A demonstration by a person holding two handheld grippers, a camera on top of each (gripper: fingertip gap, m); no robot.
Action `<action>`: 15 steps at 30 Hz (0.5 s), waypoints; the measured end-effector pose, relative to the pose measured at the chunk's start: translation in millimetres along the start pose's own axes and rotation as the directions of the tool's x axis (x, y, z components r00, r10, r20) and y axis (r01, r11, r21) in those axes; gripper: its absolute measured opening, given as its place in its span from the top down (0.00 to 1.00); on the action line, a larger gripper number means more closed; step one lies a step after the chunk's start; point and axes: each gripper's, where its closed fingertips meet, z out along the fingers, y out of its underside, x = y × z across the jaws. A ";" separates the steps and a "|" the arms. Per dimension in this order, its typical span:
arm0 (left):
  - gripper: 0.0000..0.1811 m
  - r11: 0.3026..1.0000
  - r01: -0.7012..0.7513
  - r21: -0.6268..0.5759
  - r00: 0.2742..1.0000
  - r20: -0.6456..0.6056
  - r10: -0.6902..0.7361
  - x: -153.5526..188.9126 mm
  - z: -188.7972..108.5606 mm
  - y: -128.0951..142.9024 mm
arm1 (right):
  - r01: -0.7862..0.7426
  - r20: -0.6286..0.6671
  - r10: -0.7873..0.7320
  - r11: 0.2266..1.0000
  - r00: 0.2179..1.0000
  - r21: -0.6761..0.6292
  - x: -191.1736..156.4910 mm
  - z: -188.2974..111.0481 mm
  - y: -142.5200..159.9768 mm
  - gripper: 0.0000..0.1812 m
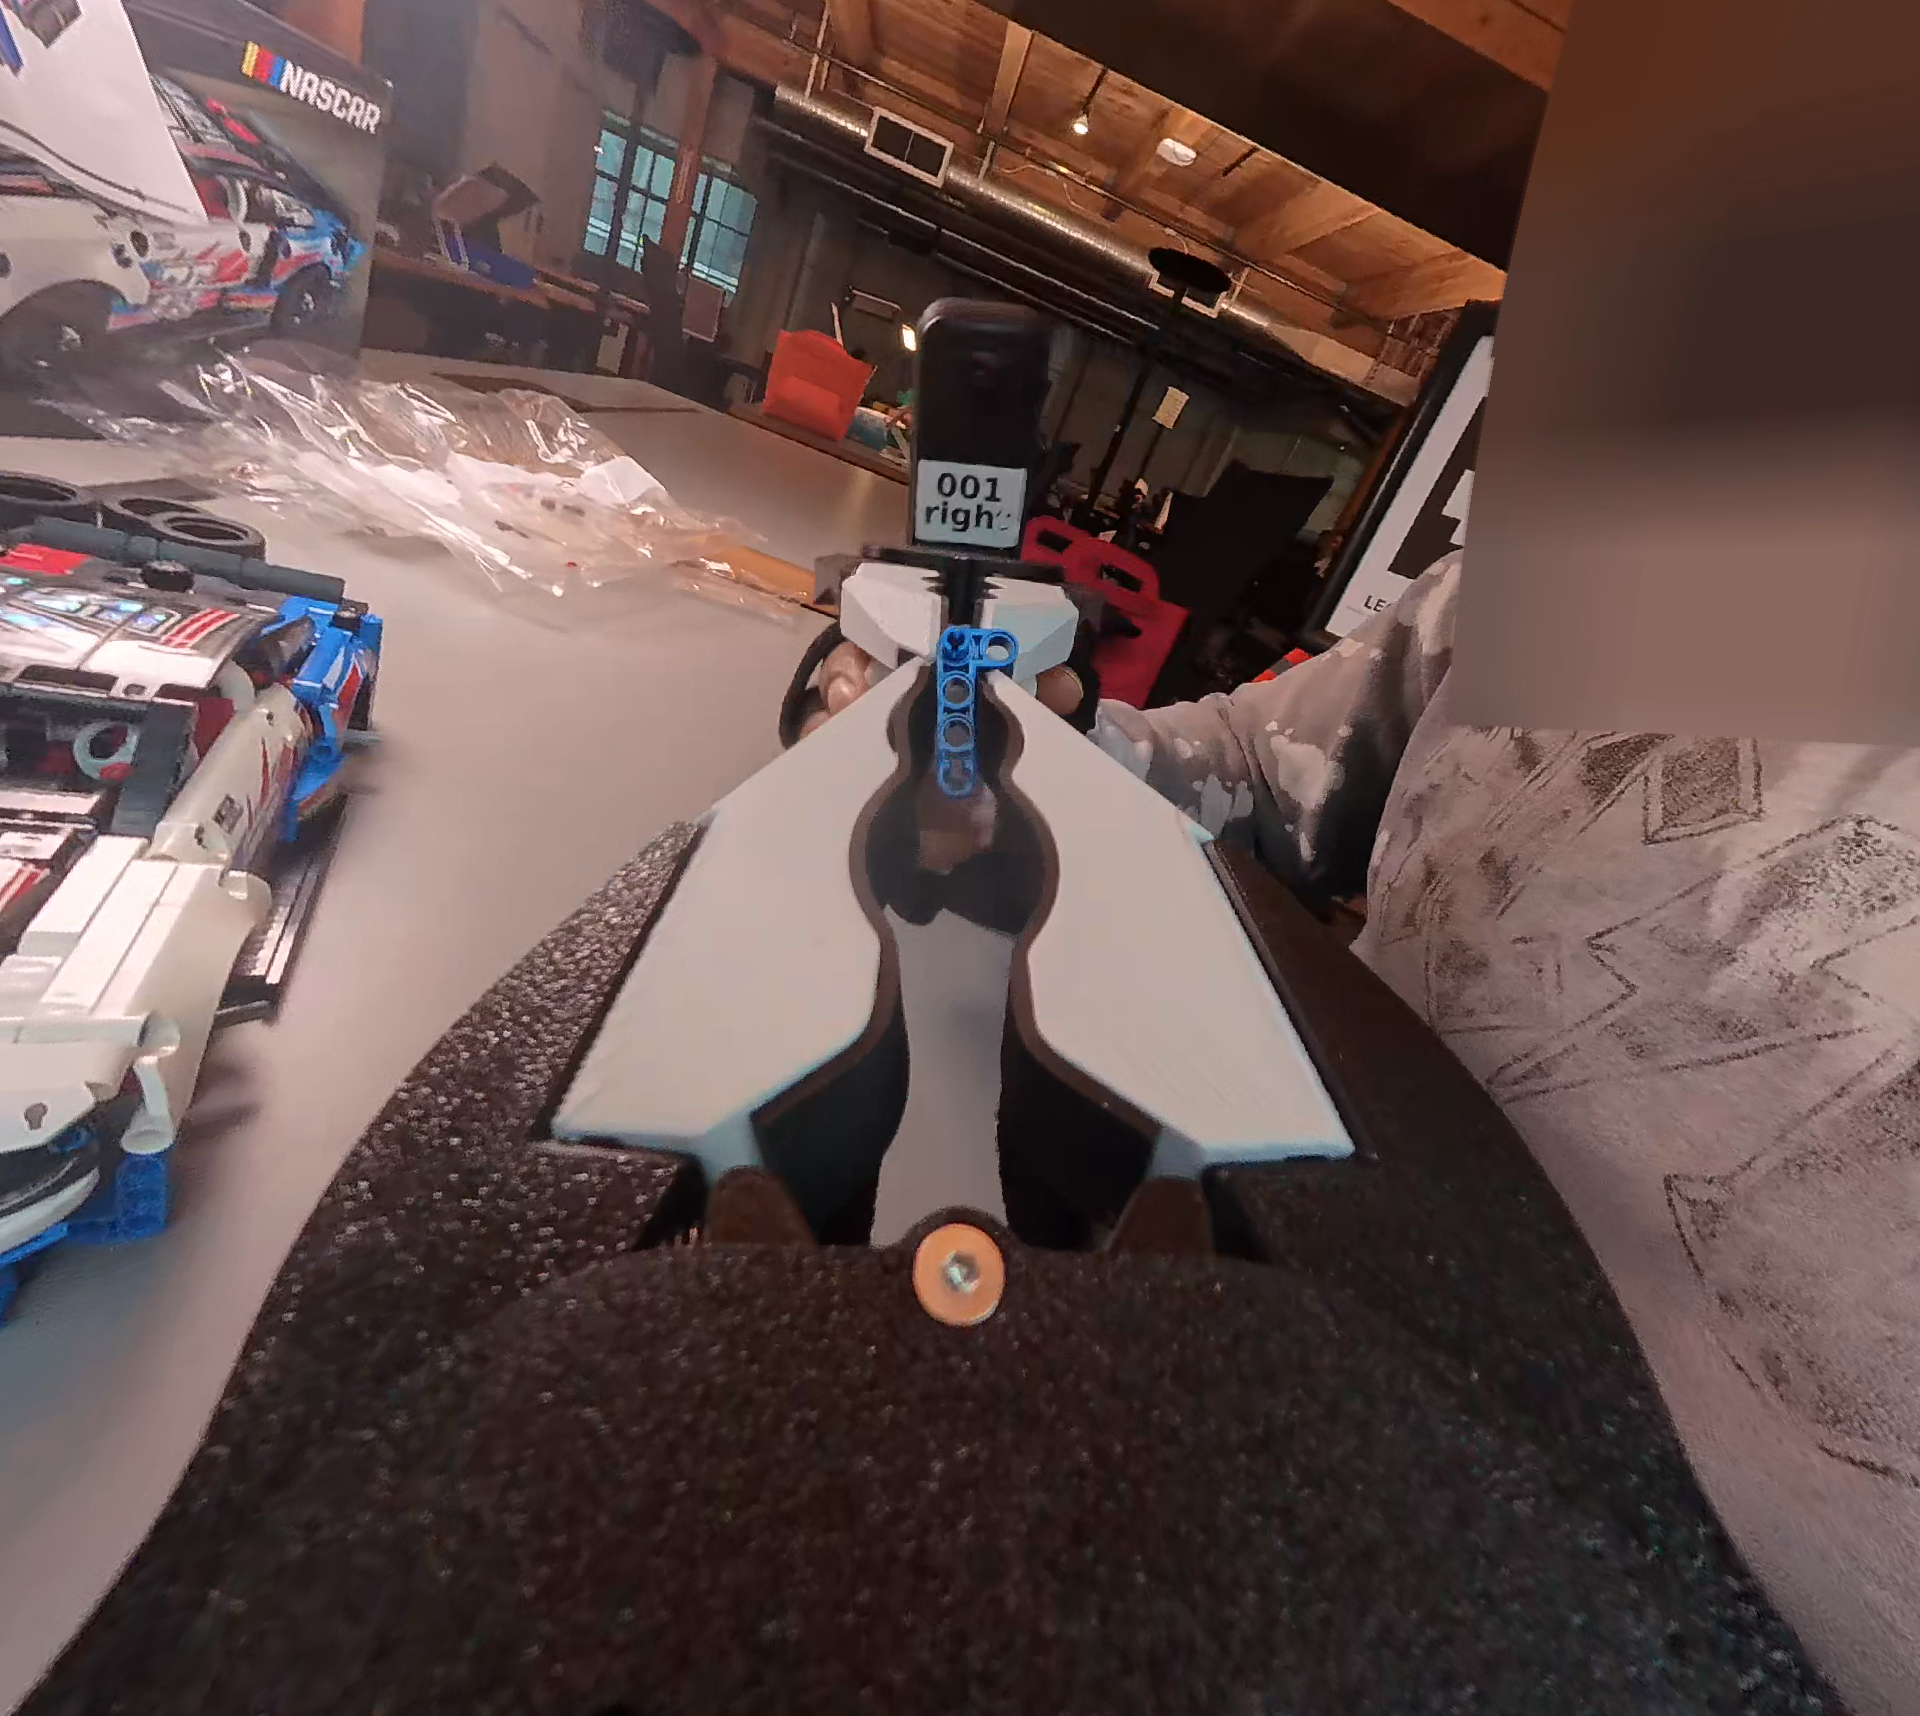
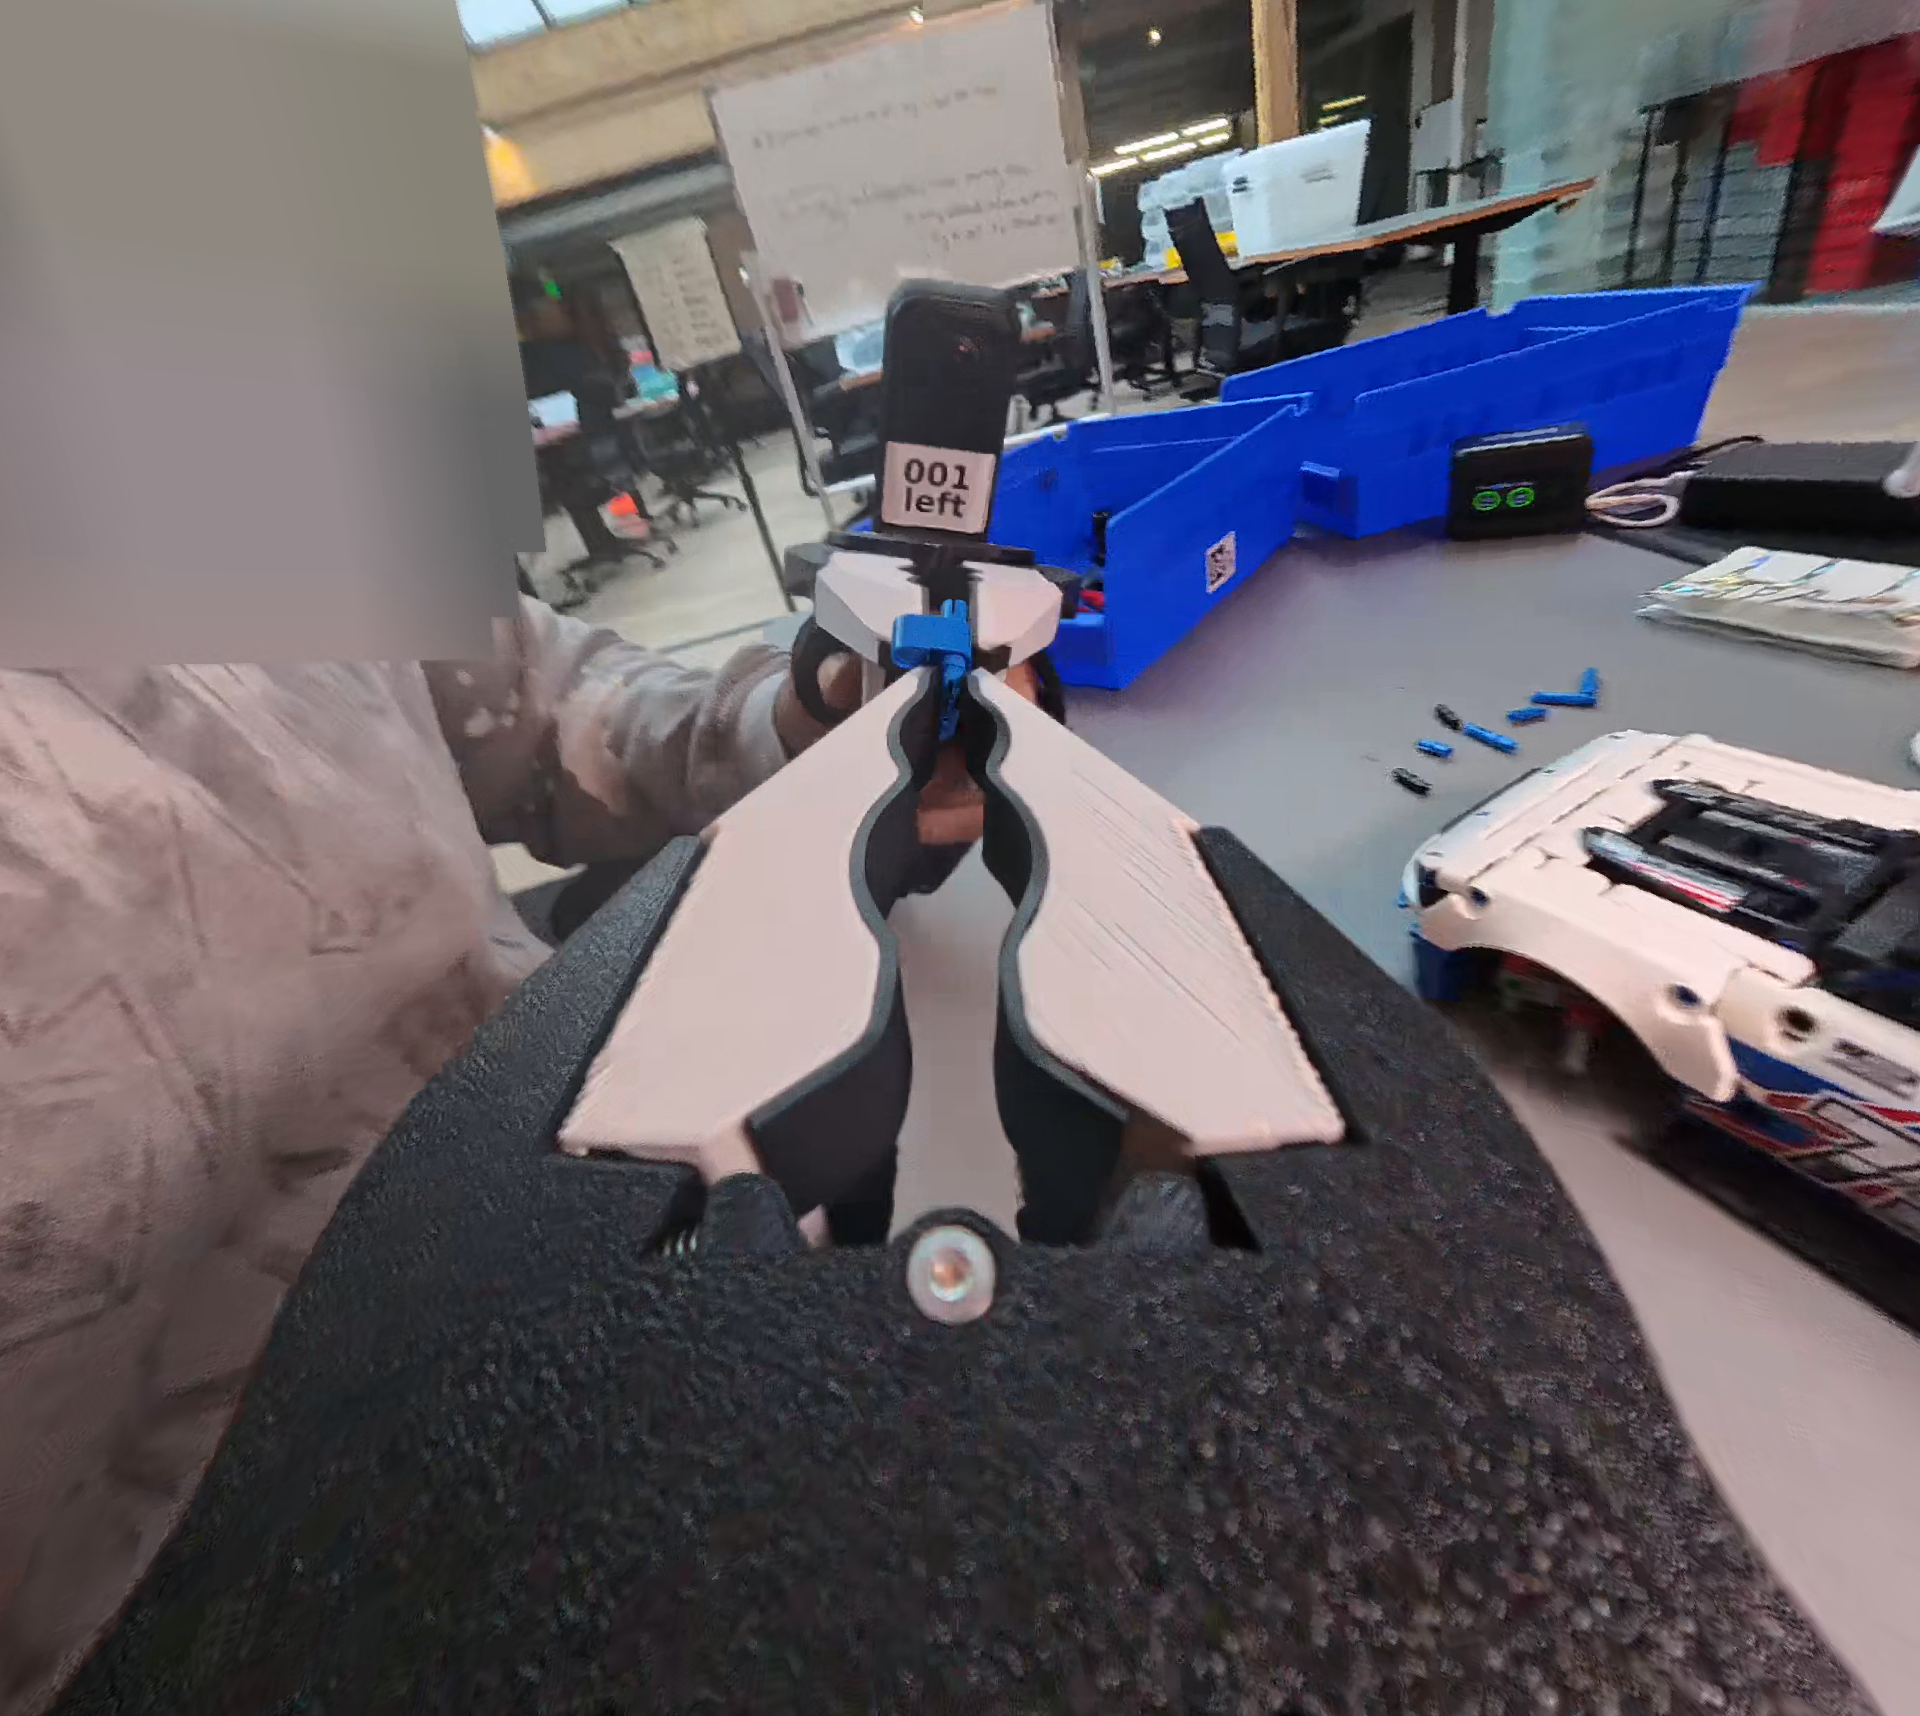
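Your left gripper (image 1: 951,710) fills the near part of the left wrist view, its white fingers (image 1: 790,918) drawn nearly together at the tips and pinching a blue L-shaped beam with holes (image 1: 958,710) that stands upright. Facing it, tip to tip, is your right gripper (image 1: 961,627), which meets the same beam at its top end. To the left on the grey table (image 1: 540,793) sits the white, blue and red model race car (image 1: 156,783), with crumpled clear plastic bags (image 1: 416,461) behind it and the printed car box (image 1: 260,201) farther back.

Your right gripper (image 2: 948,690) in the right wrist view is likewise closed to a narrow slit on the blue beam (image 2: 948,695), seen edge-on. The left gripper (image 2: 935,627) opposite holds it too. At the right lies the model car (image 2: 1662,939); small blue and black pins (image 2: 1496,731) are scattered on the table beyond it, near a blue parts bin (image 2: 1351,471).
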 end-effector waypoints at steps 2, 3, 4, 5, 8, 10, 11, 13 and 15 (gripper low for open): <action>0.98 0.999 -0.032 0.010 0.999 0.007 0.031 2.4 0.0 -3.8 | -0.109 0.065 0.105 0.993 0.992 0.047 -2.3 -0.1 -3.1 0.99; 0.98 0.999 -0.046 0.011 0.999 0.013 0.045 2.8 -0.2 -4.4 | -0.147 0.092 0.141 0.987 0.986 0.060 -3.1 -0.2 -3.2 0.99; 0.98 0.998 -0.056 0.014 0.998 0.018 0.056 3.2 -0.6 -4.9 | -0.180 0.112 0.172 0.981 0.979 0.069 -3.2 0.1 -3.0 0.99; 0.98 0.998 -0.066 0.017 0.998 0.022 0.065 3.7 -1.0 -5.3 | -0.200 0.130 0.189 0.977 0.973 0.074 -3.8 0.3 -2.7 0.99; 0.98 0.996 -0.089 0.023 0.996 0.027 0.088 4.9 -1.1 -6.9 | -0.235 0.167 0.219 0.969 0.961 0.081 -4.6 0.1 -2.7 0.99; 0.98 0.994 -0.103 0.029 0.994 0.026 0.102 6.0 -0.8 -8.2 | -0.264 0.188 0.244 0.960 0.951 0.088 -5.5 -0.2 -3.5 0.99; 0.98 0.993 -0.111 0.032 0.994 0.025 0.110 6.9 -0.8 -8.9 | -0.285 0.201 0.262 0.954 0.944 0.093 -6.2 -0.3 -3.9 0.99; 0.99 0.991 -0.127 0.040 0.992 0.023 0.127 9.0 -0.2 -10.8 | -0.340 0.238 0.308 0.934 0.921 0.105 -8.1 -0.5 -5.2 0.99; 0.99 0.989 -0.140 0.049 0.990 0.014 0.139 11.8 0.4 -13.3 | -0.422 0.298 0.374 0.899 0.878 0.117 -10.7 -0.9 -7.2 0.99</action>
